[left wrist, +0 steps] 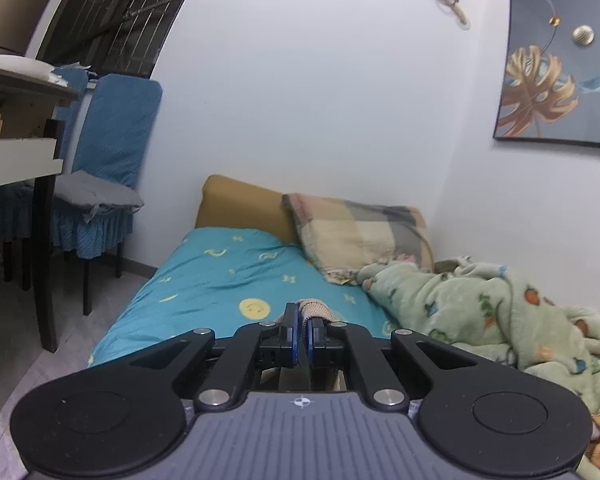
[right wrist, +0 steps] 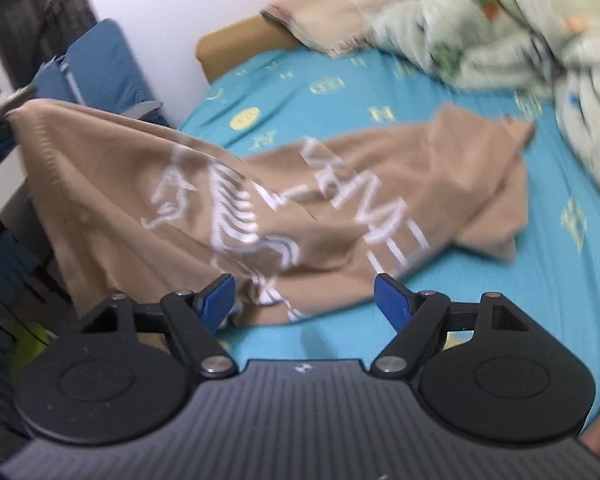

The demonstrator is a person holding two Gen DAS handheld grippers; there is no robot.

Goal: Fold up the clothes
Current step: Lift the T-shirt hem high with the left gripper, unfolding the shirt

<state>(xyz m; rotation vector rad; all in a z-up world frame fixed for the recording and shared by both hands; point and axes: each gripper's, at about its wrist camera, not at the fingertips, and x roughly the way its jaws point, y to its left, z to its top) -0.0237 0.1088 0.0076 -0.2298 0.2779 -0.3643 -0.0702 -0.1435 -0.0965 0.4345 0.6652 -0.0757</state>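
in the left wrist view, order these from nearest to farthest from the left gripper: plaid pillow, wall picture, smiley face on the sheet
From the left gripper:
1. smiley face, just ahead on the sheet, slightly left
2. plaid pillow, farther up the bed, to the right
3. wall picture, high on the right wall

White wall (left wrist: pixel 320 100), blue chair (left wrist: pixel 112 152), bed (left wrist: pixel 220 280)

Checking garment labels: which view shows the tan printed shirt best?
Right wrist view: the tan shirt spreads across the blue sheet, white print visible though blurred. Left wrist view shows only a small bunch pinched in the left gripper.
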